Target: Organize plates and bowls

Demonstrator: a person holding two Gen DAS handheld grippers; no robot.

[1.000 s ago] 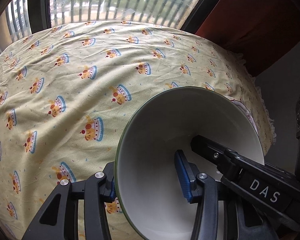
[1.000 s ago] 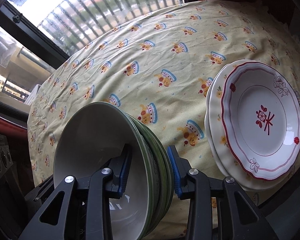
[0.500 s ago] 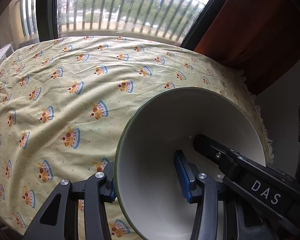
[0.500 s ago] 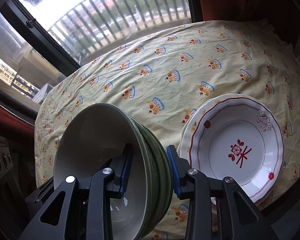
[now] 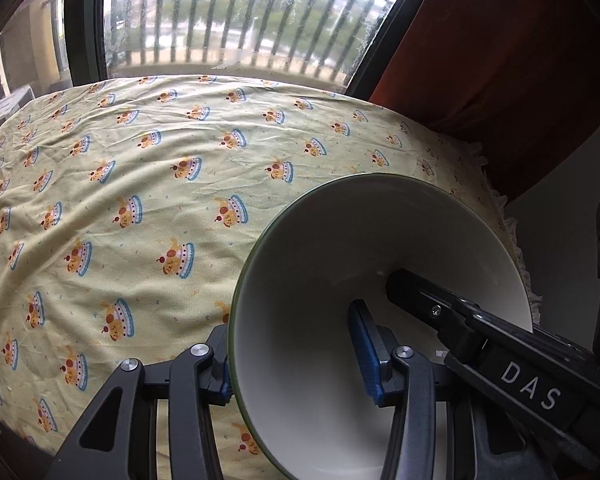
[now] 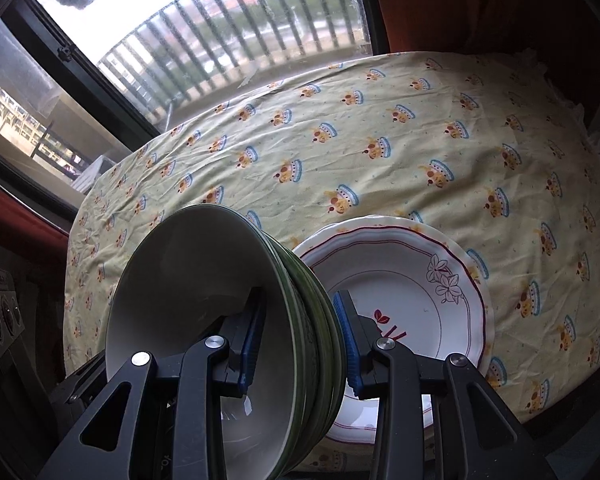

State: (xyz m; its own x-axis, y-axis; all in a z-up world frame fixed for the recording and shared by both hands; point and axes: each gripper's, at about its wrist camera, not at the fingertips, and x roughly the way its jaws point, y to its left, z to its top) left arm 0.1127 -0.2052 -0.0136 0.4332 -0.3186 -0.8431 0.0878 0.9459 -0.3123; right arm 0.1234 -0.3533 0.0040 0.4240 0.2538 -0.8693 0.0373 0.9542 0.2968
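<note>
Right wrist view: a stack of bowls (image 6: 204,304), white inside with green rims and outsides, hangs tipped on its side above the tablecloth (image 6: 380,168). The right gripper (image 6: 300,342) clamps the stack's wall, one blue-padded finger inside the innermost bowl and the other against the green outside. Just beside the stack, toward the near edge of the tablecloth, lie stacked plates (image 6: 404,280), white with a red line border, a flower outline and a red mark at the centre; the outer finger partly hides them.

From the left wrist, the same stack shows as one white bowl interior (image 5: 324,312) with a thin green rim. The left gripper (image 5: 296,364) grips its wall likewise, one finger inside, one outside against the rim. A black finger of the right gripper, lettered "DAS", reaches into the bowl on the opposite side.

Yellow with a repeated cartoon print, the tablecloth covers the whole table. Beyond its far edge stand a window (image 5: 236,28) with balcony railings and a red curtain (image 5: 500,48).
</note>
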